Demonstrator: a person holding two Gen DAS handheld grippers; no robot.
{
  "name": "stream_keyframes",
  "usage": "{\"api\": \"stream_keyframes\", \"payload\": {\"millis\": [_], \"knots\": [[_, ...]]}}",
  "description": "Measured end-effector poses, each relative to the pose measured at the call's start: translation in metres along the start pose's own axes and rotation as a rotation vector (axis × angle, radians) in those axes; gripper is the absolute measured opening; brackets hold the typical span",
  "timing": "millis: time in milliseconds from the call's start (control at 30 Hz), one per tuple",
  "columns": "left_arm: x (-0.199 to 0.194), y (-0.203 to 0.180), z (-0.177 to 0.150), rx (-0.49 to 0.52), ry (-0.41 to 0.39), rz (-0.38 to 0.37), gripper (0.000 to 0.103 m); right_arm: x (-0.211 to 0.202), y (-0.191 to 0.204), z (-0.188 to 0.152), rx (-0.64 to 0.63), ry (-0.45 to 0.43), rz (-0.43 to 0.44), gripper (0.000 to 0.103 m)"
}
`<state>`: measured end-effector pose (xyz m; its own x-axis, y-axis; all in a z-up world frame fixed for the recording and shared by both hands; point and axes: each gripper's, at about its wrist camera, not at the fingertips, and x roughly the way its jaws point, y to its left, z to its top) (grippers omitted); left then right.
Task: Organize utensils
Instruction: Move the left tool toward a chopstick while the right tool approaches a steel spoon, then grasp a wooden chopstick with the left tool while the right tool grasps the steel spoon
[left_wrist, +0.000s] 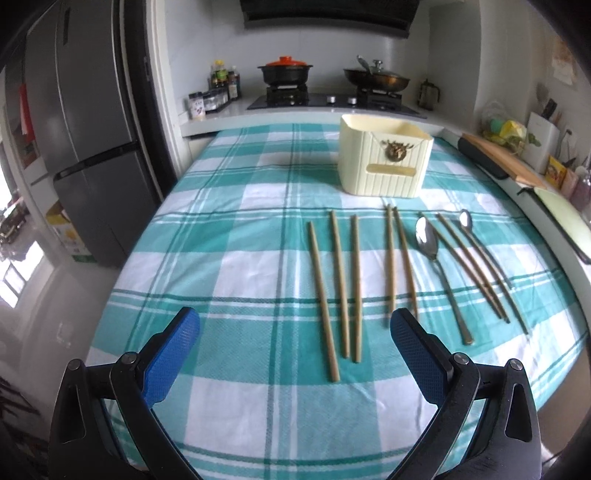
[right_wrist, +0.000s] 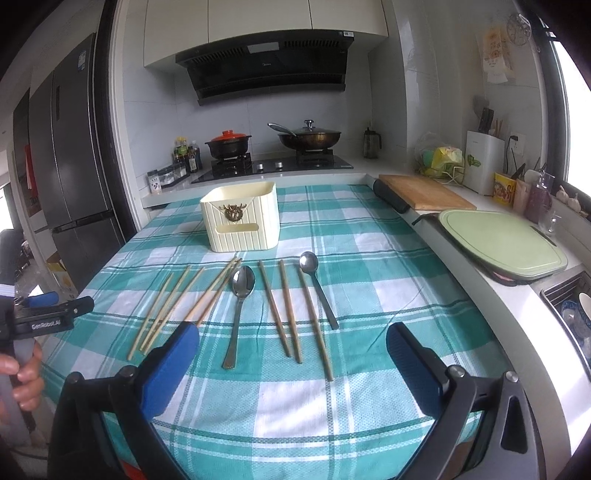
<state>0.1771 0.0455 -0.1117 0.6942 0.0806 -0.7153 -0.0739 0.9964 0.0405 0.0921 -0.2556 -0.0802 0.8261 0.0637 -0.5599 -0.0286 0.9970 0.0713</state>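
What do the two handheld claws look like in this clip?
Both the left claw and right claw have black angular frames with round pivot bolts and textured blue finger pads. White lettering marks the left claw's black body in the right wrist view; it is too blurred to read with confidence.

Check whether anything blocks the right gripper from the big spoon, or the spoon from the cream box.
Nothing visible does. The open right gripper hangs above bare checked tablecloth near the large steel spoon, and only cloth lies between it and the cream ribbed plastic box.

Fridge (right_wrist: 70, 177) left; lidded wok (right_wrist: 309, 138), orange-lidded pot (right_wrist: 228, 143) (on stove).
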Motion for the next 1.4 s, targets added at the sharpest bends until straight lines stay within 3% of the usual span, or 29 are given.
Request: {"api": "stream_keyframes", "payload": {"millis": [167, 400, 667, 900, 967, 1133, 1300, 1400], "knots": [[0.066, -0.001, 0.018, 0.01, 0.082, 0.019, 0.103, 0.019, -0.006, -0.005, 0.016, 0.065, 0.011, 0.103], [0.134, 0.003, 0.031, -0.018, 0.176, 0.055, 0.103, 0.029, -0.012, 0.002, 0.005, 0.091, 0.014, 0.103], [0.16, 0.001, 0.026, 0.012, 0.211, 0.091, 0.103, 0.051, -0.045, 0.035, -0.061, 0.102, -0.016, 0.103], [0.164, 0.003, 0.032, 0.063, 0.228, 0.07, 0.103, 0.14, -0.075, 0.049, -0.115, 0.225, -0.012, 0.103], [0.166, 0.006, 0.034, 0.077, 0.241, 0.059, 0.103, 0.167, -0.076, 0.05, -0.14, 0.248, 0.018, 0.099], [0.17, 0.005, 0.04, 0.115, 0.287, 0.034, 0.103, 0.237, -0.069, 0.051, -0.172, 0.336, 0.095, 0.066], [0.172, -0.003, 0.044, 0.19, 0.287, 0.047, 0.103, 0.278, -0.05, 0.046, -0.259, 0.41, 0.139, 0.046], [0.174, -0.003, 0.046, 0.193, 0.285, 0.049, 0.103, 0.279, -0.04, 0.046, -0.306, 0.401, 0.135, 0.046]]}}
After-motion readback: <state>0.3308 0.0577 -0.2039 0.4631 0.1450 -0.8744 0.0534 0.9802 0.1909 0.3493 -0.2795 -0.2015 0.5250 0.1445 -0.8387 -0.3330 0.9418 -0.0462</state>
